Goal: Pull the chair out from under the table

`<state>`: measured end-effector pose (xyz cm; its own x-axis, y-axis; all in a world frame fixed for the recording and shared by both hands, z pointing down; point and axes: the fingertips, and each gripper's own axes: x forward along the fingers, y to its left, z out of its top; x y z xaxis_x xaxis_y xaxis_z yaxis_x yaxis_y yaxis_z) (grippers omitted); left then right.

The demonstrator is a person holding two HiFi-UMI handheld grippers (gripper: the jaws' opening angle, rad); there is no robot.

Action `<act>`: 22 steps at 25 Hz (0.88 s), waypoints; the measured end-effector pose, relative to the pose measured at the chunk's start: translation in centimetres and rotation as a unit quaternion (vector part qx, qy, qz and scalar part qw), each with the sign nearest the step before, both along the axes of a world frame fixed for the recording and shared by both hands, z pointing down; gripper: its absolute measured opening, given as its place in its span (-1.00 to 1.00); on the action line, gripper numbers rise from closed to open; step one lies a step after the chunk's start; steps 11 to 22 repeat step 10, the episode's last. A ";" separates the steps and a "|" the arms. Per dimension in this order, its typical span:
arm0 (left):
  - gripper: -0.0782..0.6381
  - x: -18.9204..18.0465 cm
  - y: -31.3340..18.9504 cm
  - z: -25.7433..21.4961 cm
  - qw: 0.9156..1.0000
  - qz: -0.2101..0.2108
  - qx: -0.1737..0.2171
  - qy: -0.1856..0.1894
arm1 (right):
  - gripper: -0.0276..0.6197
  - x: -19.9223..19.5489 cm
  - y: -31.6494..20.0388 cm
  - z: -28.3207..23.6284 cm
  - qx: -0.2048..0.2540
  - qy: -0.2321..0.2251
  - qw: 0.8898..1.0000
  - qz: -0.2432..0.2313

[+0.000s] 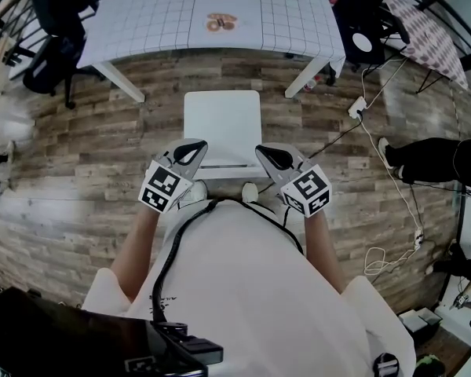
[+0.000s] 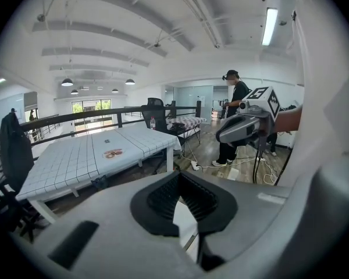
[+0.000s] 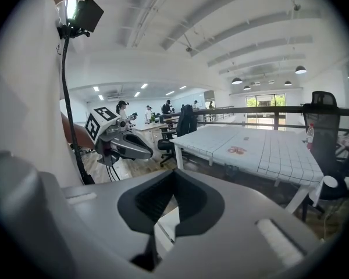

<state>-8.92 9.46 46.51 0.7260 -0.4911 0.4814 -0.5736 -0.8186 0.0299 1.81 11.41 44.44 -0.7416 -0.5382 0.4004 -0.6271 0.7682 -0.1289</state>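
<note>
A white chair (image 1: 222,124) stands on the wood floor in front of me, its seat clear of the white gridded table (image 1: 153,18) and its backrest nearest me. My left gripper (image 1: 190,154) and right gripper (image 1: 271,157) hover just above the backrest's two ends. Both are shut with nothing between the jaws. In the left gripper view the left gripper's (image 2: 183,205) jaws meet, and a strip of the chair (image 2: 184,221) shows below them. The right gripper view shows the same for the right gripper (image 3: 170,205), over the chair (image 3: 166,226).
A black office chair (image 1: 55,30) stands left of the table. A power strip (image 1: 356,107) with cables lies on the floor at the right, near another person's leg (image 1: 424,162). A patterned table (image 1: 428,34) is at the far right. My own body fills the near foreground.
</note>
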 end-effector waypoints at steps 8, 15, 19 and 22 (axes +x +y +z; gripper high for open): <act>-0.76 -0.7 0.4 0.7 1.000 0.016 -0.011 -0.022 | -0.90 -0.3 0.0 0.1 -0.006 0.012 1.000 -0.005; -0.76 -0.7 0.7 0.9 0.999 0.020 -0.014 -0.028 | -0.90 -0.2 0.1 0.3 -0.008 0.016 1.000 -0.005; -0.76 -0.7 0.7 0.9 0.999 0.020 -0.014 -0.028 | -0.90 -0.2 0.1 0.3 -0.008 0.016 1.000 -0.005; -0.76 -0.7 0.7 0.9 0.999 0.020 -0.014 -0.028 | -0.90 -0.2 0.1 0.3 -0.008 0.016 1.000 -0.005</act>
